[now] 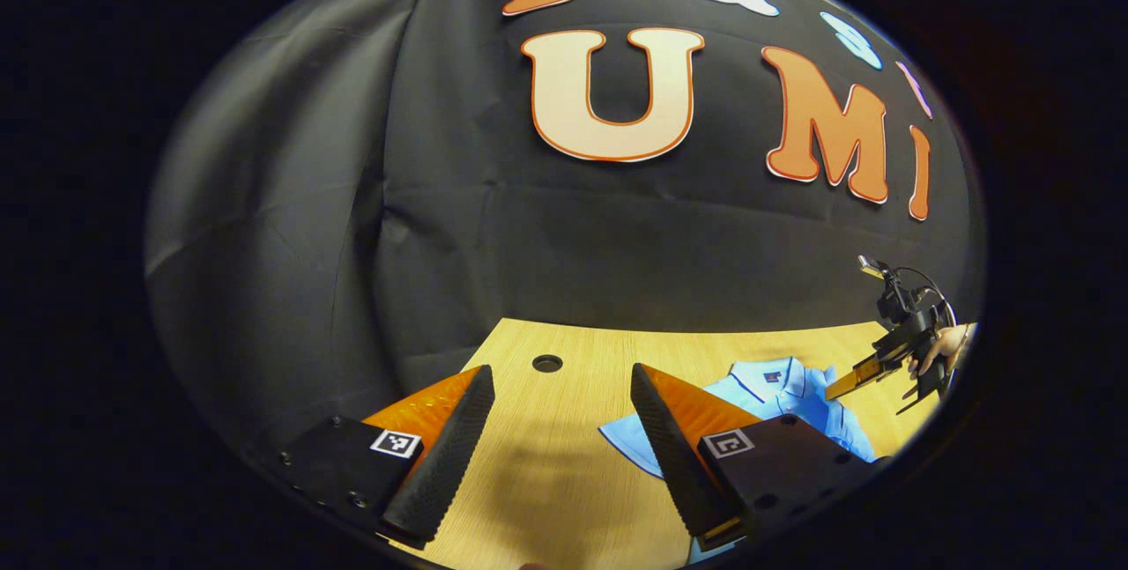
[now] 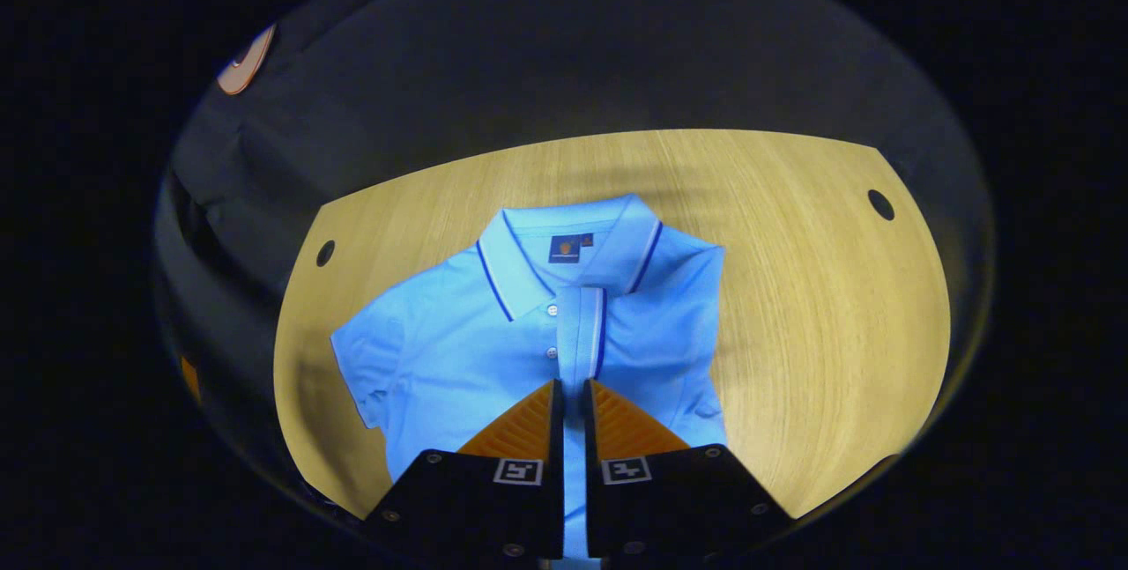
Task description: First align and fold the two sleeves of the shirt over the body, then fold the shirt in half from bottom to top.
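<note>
Light-blue polo shirt flat on wooden table

Light-blue polo shirt (image 2: 546, 332) spread collar-up on wooden table (image 2: 811, 306); one sleeve (image 2: 370, 367) out flat, opposite side tucked in. Right gripper (image 2: 573, 398) above placket, fingers nearly together, nothing clamped. Left gripper (image 1: 560, 438) over bare tabletop beside shirt, fingers wide apart.

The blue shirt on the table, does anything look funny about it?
A little. The light blue polo shirt lies flat on the wooden table, but its two sides do not match: one short sleeve sticks out, while the other side runs in a straight edge. Nothing looks torn or spilled.
</note>
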Motion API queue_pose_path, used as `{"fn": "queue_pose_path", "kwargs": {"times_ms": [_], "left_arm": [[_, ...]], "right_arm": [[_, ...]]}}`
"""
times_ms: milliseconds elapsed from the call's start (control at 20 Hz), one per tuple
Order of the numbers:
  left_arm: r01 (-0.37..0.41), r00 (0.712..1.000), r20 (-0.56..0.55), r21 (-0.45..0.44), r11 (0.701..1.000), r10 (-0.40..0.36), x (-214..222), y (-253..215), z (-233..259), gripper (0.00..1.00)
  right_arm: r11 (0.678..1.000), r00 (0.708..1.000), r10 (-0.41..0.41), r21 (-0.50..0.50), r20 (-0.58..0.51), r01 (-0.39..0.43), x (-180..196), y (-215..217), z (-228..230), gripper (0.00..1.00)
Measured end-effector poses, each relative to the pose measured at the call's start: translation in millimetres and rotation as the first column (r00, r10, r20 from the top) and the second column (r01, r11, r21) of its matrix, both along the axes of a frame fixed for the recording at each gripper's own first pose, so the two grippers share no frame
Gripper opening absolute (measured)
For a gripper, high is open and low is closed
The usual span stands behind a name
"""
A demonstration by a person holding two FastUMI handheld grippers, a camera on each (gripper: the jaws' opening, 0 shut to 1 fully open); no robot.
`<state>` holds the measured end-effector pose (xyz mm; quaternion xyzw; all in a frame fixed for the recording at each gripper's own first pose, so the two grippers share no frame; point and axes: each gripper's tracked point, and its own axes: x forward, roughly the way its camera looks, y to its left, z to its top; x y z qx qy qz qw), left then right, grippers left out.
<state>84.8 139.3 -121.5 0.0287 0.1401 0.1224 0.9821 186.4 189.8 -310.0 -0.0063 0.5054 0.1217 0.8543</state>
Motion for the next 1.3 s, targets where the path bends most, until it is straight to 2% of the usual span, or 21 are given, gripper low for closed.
{"fn": "queue_pose_path", "kwargs": {"times_ms": [50,150,200,250,300,350,400,450,650,800,950,1100,1250,1300], "left_arm": [[-0.001,1.000,-0.006,-0.008,1.000,0.001,1,0,0,1.00],[0.000,1.000,-0.026,-0.023,1.000,0.000,1,-1,-6,1.00],[0.003,0.999,-0.040,-0.033,0.999,-0.004,0,-3,-11,1.00],[0.009,0.998,-0.061,-0.048,0.999,-0.012,2,-6,-16,1.00],[0.013,0.996,-0.087,-0.070,0.997,-0.019,3,-10,-26,1.00],[0.014,0.993,-0.112,-0.096,0.995,-0.025,7,-13,-34,1.00],[0.011,0.990,-0.138,-0.126,0.992,-0.029,11,-21,-44,1.00],[0.005,0.984,-0.174,-0.161,0.987,-0.034,13,-27,-55,1.00],[-0.042,0.943,-0.322,-0.355,0.934,-0.080,27,-60,-100,1.00],[-0.115,0.910,-0.409,-0.414,0.903,-0.071,37,-66,-122,1.00],[-0.166,0.863,-0.502,-0.395,0.904,-0.061,48,-63,-132,1.00],[-0.219,0.830,-0.556,-0.400,0.890,-0.045,64,-62,-135,1.00],[-0.239,0.786,-0.618,-0.304,0.922,0.000,78,-53,-146,1.00],[-0.251,0.767,-0.642,-0.295,0.922,0.003,80,-55,-154,1.00]], "right_arm": [[1.000,1.000,0.013,0.028,-0.003,-0.013,-2,8,2,0.12],[0.997,1.000,0.030,0.064,0.006,-0.030,-3,18,5,0.27],[0.997,0.999,0.036,0.065,0.014,-0.037,-4,18,8,0.40],[0.998,0.999,0.043,0.053,0.026,-0.045,-5,15,10,0.43],[0.998,0.998,0.053,0.031,0.043,-0.055,-5,9,13,0.66],[0.998,0.996,0.063,0.002,0.067,-0.063,-3,2,17,0.81],[0.997,0.993,0.070,-0.028,0.096,-0.068,-3,-6,22,0.94],[0.996,0.989,0.078,-0.047,0.127,-0.072,-2,-11,28,0.98],[0.991,0.965,0.120,-0.078,0.233,-0.105,-12,-24,61,0.98],[0.982,0.937,0.181,-0.104,0.299,-0.157,-22,-34,91,0.98],[0.977,0.922,0.213,-0.089,0.325,-0.195,-33,-41,112,0.98],[0.976,0.917,0.217,-0.054,0.335,-0.211,-44,-52,126,0.99],[0.973,0.911,0.228,-0.046,0.342,-0.226,-51,-68,139,0.98],[0.973,0.911,0.228,-0.046,0.343,-0.227,-54,-74,142,0.98]]}}
